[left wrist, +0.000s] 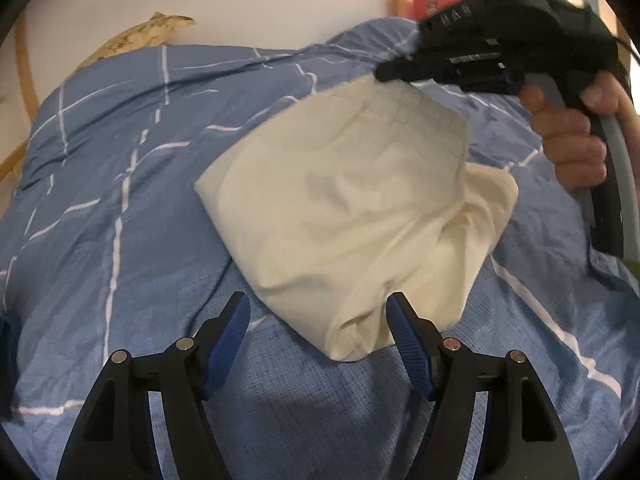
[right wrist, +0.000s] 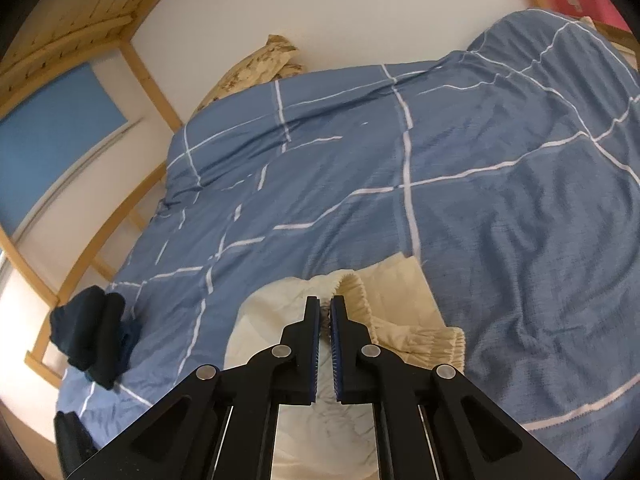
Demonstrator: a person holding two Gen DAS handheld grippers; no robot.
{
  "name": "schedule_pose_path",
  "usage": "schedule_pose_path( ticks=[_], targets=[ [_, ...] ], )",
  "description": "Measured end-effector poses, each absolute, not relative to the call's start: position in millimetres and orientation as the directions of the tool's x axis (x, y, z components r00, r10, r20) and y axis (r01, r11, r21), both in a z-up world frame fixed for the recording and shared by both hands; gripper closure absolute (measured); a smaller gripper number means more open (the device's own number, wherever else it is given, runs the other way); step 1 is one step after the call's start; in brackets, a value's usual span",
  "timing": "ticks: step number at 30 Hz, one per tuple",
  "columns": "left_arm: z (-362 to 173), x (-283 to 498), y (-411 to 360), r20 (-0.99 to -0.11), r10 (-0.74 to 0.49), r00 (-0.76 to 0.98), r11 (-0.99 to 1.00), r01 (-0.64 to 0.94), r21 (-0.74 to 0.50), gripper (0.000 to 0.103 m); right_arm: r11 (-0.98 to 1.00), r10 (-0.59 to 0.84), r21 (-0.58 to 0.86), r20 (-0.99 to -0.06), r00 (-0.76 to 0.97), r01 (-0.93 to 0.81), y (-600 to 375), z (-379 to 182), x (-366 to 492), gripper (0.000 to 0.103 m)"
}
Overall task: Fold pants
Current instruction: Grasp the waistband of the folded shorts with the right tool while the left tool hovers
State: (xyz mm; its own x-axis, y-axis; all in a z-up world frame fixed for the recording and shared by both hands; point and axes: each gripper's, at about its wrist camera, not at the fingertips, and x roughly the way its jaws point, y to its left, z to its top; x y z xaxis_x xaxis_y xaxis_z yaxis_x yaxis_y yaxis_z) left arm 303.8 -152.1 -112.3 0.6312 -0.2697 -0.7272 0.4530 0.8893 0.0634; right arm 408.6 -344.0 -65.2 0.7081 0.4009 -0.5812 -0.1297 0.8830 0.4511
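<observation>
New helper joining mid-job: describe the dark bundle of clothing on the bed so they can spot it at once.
Start from the blue duvet with white grid lines covering the bed. Follow it to the edge beside the wooden bed frame; the dark navy bundle lies there, well apart from the cream pants. It is the only dark, crumpled garment on the bed.

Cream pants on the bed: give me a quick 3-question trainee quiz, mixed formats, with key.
1. True or false: the left gripper is shut on the cream pants.
2. Which gripper pinches the pants at the far edge?
A. right gripper
B. left gripper
C. neither
3. Fill in: the pants lie on a blue ___ with white lines.

Key
1. False: its jaws stand open and the near corner of the pants lies between them, unpressed.
2. A: its jaws are shut on a bit of the cloth, near the elastic waistband.
3. Bedcover.
</observation>
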Motion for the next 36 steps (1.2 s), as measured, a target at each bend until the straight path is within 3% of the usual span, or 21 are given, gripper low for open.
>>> schedule_pose_path(
  ticks=[3,8,9,23,25,27,31,36],
  targets=[
    [-114,307,-151,-0.733,-0.246,0.635,0.9,0.43,0.071,0.036,0.878,0.397,0.464,-0.578,0.712,-0.113,-349,-67,407,0.096],
    [-120,304,-156,-0.764,-0.231,0.603,0.901,0.429,0.066,0.085,0.87,0.365,0.491,-0.572,0.735,-0.05,-362,-69,399,0.097],
    [-121,302,-157,-0.763,-0.23,0.604,0.899,0.432,0.071,0.087,0.876,0.341,0.481,-0.578,0.742,-0.028,-365,-70,397,0.097],
    [-126,301,-162,-0.785,-0.21,0.583,0.892,0.444,0.091,0.087,0.885,0.234,0.444,-0.686,0.689,0.142,-391,-115,398,0.096],
    [-124,300,-162,-0.781,-0.21,0.588,0.89,0.445,0.095,0.086,0.868,0.239,0.471,-0.675,0.698,0.158,-396,-113,390,0.089],
    [-123,298,-161,-0.776,-0.209,0.595,0.891,0.443,0.1,0.083,0.861,0.213,0.478,-0.648,0.731,0.173,-399,-103,375,0.062],
    [-124,295,-160,-0.772,-0.202,0.602,0.891,0.44,0.11,0.08,0.843,0.211,0.511,-0.603,0.769,0.17,-397,-92,341,0.059],
    [-124,294,-163,-0.769,-0.19,0.61,0.89,0.438,0.127,0.08,0.767,0.289,0.597,-0.649,0.704,0.235,-403,-120,337,0.059]
  ],
)
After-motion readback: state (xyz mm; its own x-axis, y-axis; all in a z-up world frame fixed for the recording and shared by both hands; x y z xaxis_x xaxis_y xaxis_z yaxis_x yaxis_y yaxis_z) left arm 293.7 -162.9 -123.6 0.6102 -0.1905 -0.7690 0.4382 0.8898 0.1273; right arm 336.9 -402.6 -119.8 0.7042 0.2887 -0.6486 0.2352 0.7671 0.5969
